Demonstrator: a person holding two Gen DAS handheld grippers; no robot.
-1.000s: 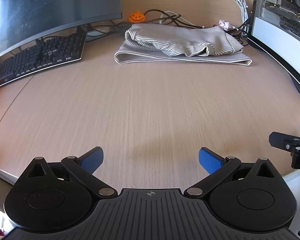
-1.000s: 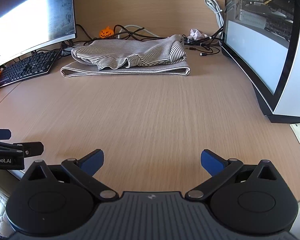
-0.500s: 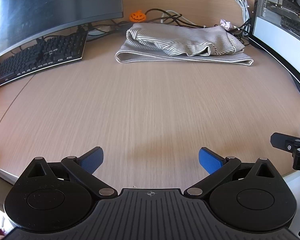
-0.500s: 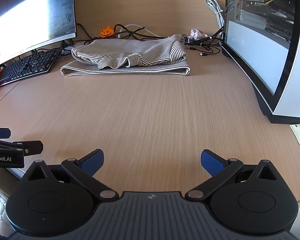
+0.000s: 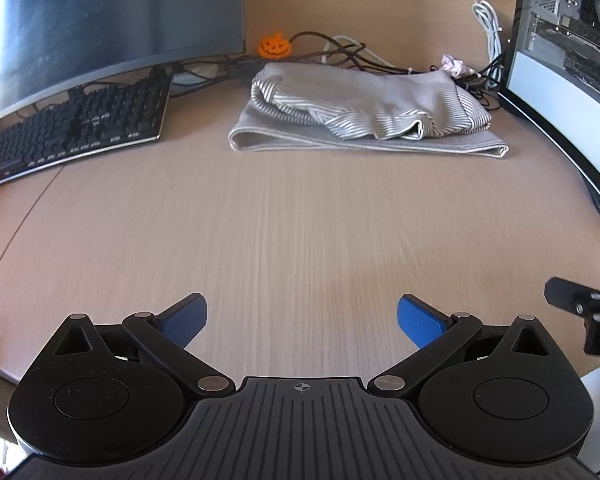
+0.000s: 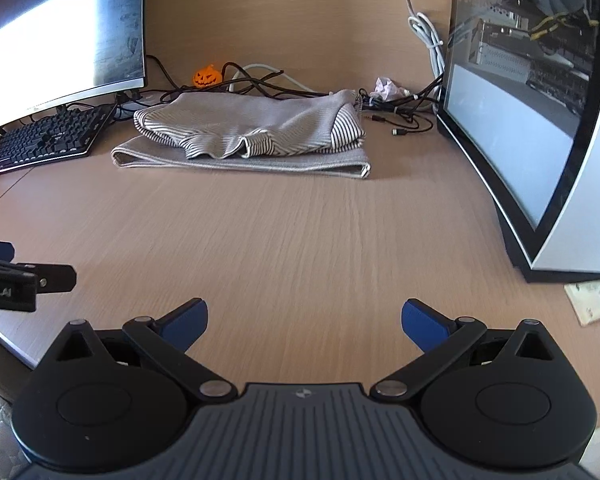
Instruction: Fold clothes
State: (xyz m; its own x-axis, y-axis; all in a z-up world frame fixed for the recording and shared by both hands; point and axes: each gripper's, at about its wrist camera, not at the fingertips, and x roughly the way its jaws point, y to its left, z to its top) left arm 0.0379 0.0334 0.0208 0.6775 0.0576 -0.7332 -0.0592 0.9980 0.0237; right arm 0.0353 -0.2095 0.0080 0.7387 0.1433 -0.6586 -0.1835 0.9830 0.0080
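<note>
Both grippers, left (image 5: 301, 316) and right (image 6: 304, 318), are held wide open and empty, ready for the far shirt (image 6: 252, 132).

Daylight bright, warm across desk (image 5: 300, 220). Strong glare on my right view's monitor (image 6: 60, 36), patch blown white. Fisheye bends desk edge and screens at frame borders. Wood grain near centre slightly smeared, motion blur. Soft shadow under folded cloth (image 6: 244, 136). My own dark body at bottom sharp, dust specks visible.
</note>
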